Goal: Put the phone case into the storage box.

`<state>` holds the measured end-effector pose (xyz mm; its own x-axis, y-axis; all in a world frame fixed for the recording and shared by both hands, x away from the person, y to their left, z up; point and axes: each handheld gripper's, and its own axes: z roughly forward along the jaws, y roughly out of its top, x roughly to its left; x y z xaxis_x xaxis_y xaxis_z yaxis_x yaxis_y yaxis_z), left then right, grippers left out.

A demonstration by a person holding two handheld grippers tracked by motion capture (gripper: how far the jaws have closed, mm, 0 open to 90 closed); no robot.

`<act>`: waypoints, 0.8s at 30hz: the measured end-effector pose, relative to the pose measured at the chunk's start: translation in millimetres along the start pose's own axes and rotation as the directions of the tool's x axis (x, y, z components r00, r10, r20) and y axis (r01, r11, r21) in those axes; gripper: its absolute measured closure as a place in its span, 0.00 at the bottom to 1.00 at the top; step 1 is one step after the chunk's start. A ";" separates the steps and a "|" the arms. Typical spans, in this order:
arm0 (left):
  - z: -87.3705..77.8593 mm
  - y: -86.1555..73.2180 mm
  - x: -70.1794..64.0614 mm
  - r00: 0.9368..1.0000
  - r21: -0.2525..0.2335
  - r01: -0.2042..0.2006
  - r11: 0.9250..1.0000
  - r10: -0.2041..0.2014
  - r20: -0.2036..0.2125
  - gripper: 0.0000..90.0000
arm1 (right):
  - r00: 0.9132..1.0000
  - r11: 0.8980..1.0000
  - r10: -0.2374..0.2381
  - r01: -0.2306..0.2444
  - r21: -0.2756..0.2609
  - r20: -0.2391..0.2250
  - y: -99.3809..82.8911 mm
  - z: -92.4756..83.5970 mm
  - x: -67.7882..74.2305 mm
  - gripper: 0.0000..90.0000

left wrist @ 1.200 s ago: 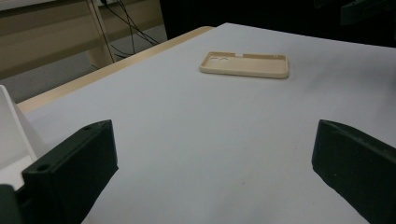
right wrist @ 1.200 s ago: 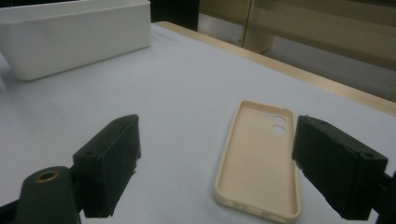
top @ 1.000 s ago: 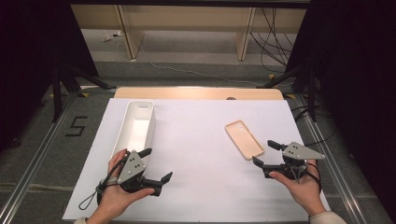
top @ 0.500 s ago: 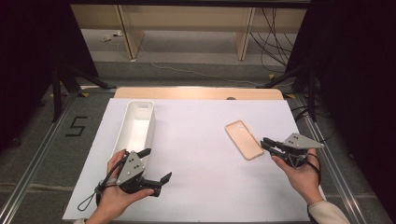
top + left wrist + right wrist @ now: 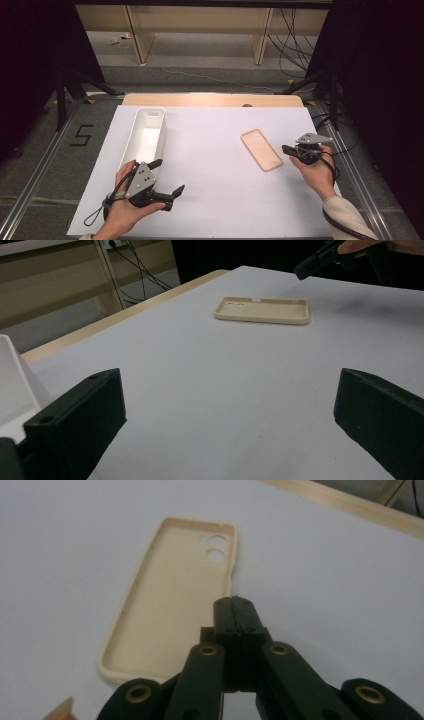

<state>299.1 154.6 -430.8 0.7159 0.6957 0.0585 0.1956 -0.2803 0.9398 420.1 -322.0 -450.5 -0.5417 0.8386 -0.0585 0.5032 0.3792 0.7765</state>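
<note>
While shut, right gripper point(image 5: 235, 605) nears phone case point(image 5: 170, 600).

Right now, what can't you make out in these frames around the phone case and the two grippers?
- Phone case, right gripper view: the near right edge sits behind the shut jaws of the right gripper, so contact cannot be told.
- White bin, high view: the near end is covered by the left gripper and hand.
- White bin, left gripper view: cut off by the left edge.
- Case underside: flat on the table.
</note>
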 end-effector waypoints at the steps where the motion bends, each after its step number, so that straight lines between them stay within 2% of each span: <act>1: -0.1 0.1 0.0 1.000 0.000 0.000 1.000 0.000 0.000 0.00 | 1.000 1.000 0.000 0.000 0.000 0.000 0.0 0.0 0.0 1.00; 4: 0.0 0.0 0.0 1.000 0.000 0.000 1.000 0.000 0.000 0.00 | 1.000 0.998 0.009 -0.010 0.060 0.010 -3.2 9.3 -3.4 1.00; 8: -0.1 0.1 -0.2 1.000 0.001 -0.001 1.000 0.001 0.001 0.00 | 1.000 0.995 0.011 -0.013 0.101 0.020 -5.6 15.8 -5.6 1.00; 13: 0.1 -0.1 -0.2 1.000 0.001 0.001 1.000 -0.001 0.001 0.00 | 0.999 0.991 0.028 -0.030 0.129 0.019 -7.9 18.6 -7.7 1.00; 24: 0.2 0.0 -0.3 1.000 0.001 -0.002 1.000 0.002 0.004 0.00 | 1.000 0.983 0.027 -0.028 0.179 0.008 -11.9 23.1 -6.9 1.00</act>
<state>299.0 154.2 -430.9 0.7188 0.6927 0.0590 0.1949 -0.2823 0.9393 433.4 -323.3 -473.9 -0.5223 0.8517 -0.0425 0.6305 0.4193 0.6531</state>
